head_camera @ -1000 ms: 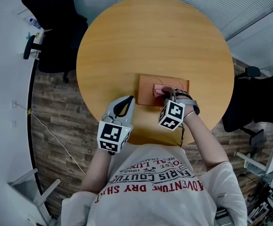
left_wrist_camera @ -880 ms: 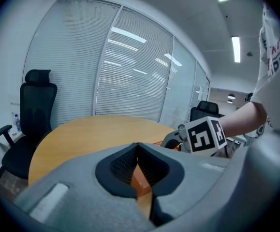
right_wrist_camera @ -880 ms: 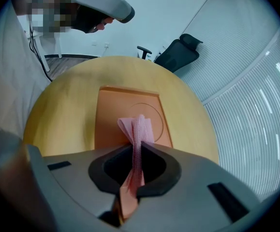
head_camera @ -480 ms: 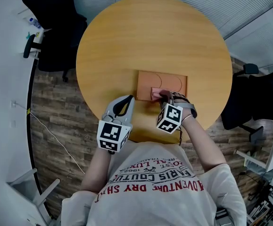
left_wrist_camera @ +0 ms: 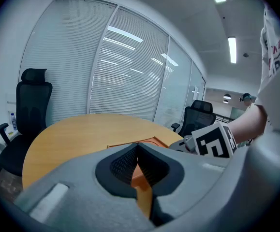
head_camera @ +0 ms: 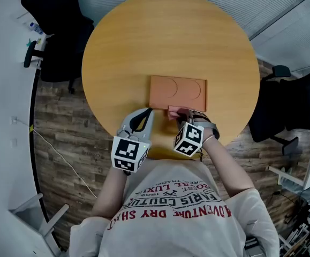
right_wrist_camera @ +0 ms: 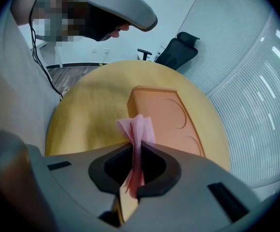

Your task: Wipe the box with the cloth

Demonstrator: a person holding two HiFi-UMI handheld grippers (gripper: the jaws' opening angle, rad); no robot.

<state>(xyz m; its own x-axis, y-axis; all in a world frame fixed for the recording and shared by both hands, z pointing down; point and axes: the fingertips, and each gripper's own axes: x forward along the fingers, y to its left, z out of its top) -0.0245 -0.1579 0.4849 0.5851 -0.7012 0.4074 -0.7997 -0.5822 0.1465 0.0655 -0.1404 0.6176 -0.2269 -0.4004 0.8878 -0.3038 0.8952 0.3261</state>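
Head view: high overhead, facing steeply down. Whole round table (head_camera: 144, 47) in frame, box (head_camera: 177, 93) just below frame centre.
Left gripper view: low, off box's near-left corner, at tabletop height. Faces across box toward blinds (left_wrist_camera: 125, 71).
Right gripper view: very close at box's near edge, slightly above. Faces across box top toward blinds.
Shared: box and tabletop in all three; blinds in both gripper views.

One box (head_camera: 178, 92), one cloth (head_camera: 173, 111), one table (head_camera: 160, 36)
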